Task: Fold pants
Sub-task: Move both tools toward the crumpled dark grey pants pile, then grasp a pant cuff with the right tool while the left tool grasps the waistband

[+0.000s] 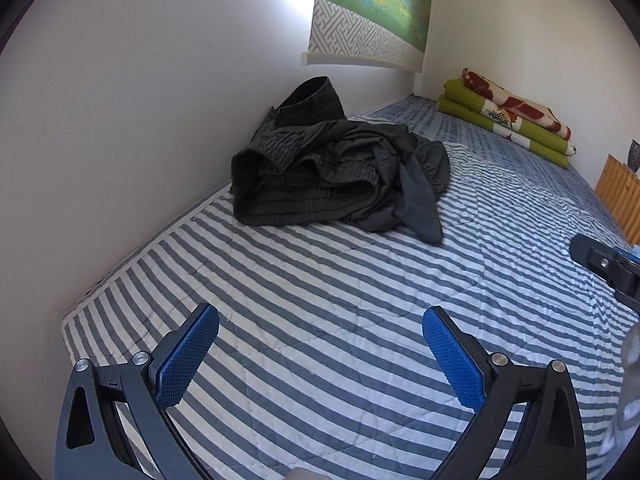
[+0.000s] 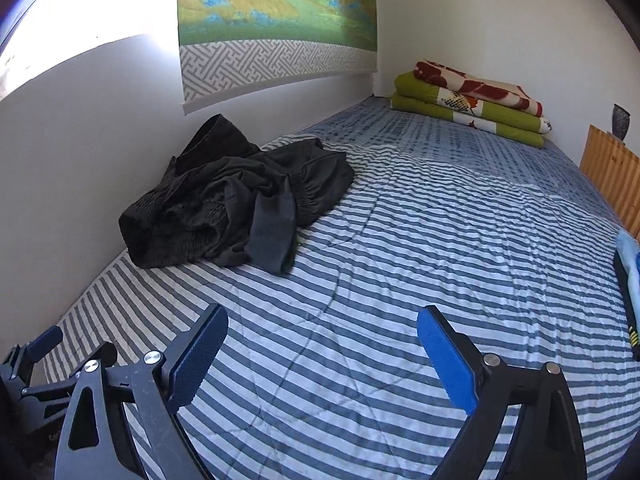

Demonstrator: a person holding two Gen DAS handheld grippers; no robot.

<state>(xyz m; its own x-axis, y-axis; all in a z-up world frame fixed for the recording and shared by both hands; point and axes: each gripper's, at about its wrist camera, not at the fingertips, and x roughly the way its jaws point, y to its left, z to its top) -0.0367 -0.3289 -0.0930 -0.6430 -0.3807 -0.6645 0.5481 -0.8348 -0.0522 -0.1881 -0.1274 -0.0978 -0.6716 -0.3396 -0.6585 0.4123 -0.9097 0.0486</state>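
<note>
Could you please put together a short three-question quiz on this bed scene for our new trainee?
1. True or false: the left gripper is shut on the dark pants.
2. Where do the pants lie? A) crumpled beside the wall B) flat at the bed's middle C) on the folded blankets
3. Fill in: the striped bedcover between the right gripper and the pants holds ____ other garment.

Key: 1 false, both grippers are open and apart from the pants; 2 A; 3 no.
</note>
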